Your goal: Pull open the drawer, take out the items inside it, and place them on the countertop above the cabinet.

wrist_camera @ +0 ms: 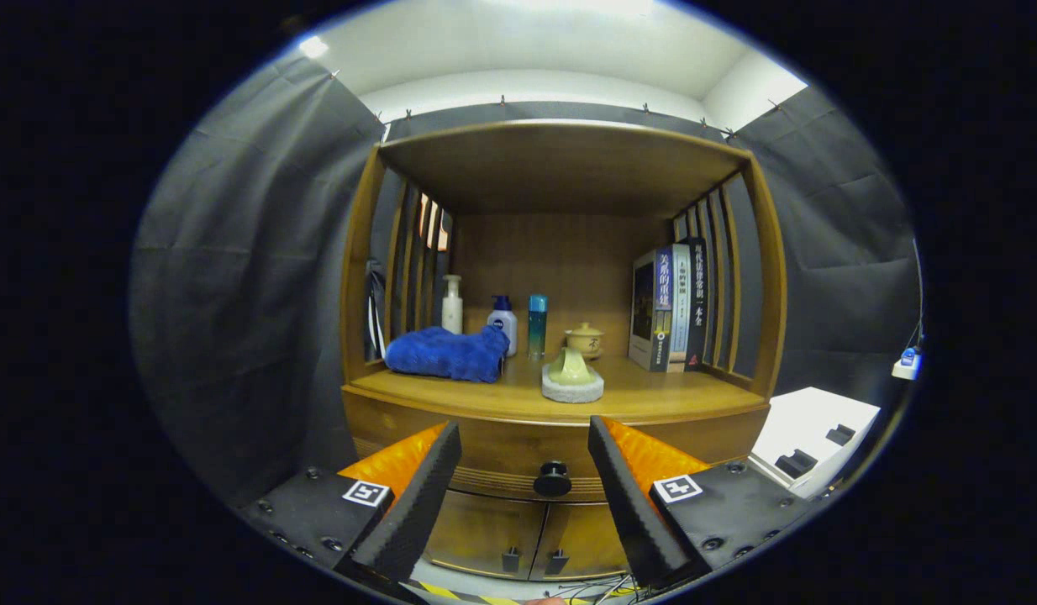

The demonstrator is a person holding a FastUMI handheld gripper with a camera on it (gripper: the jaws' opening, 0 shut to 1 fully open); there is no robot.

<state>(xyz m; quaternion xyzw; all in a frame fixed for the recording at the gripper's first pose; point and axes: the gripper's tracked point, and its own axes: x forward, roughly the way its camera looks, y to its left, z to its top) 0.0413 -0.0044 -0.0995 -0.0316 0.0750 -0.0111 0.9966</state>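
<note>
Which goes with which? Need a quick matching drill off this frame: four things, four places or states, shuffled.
Things:
1. drawer knob
2. blue towel
3. books
4. hand-held gripper

Places or states:
A. upright against the slatted side, past the lidded cup
B. open, holding nothing
C. between the fingers, just ahead, untouched
D. bunched in front of the pump bottle

Pairs: 1-C, 2-D, 3-A, 4-B

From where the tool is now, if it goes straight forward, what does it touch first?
Most likely the black drawer knob. The tool is open, and the knob sits ahead in the gap between its fingers, on the closed drawer front under the countertop. Depth is hard to judge in this fisheye view.
</note>
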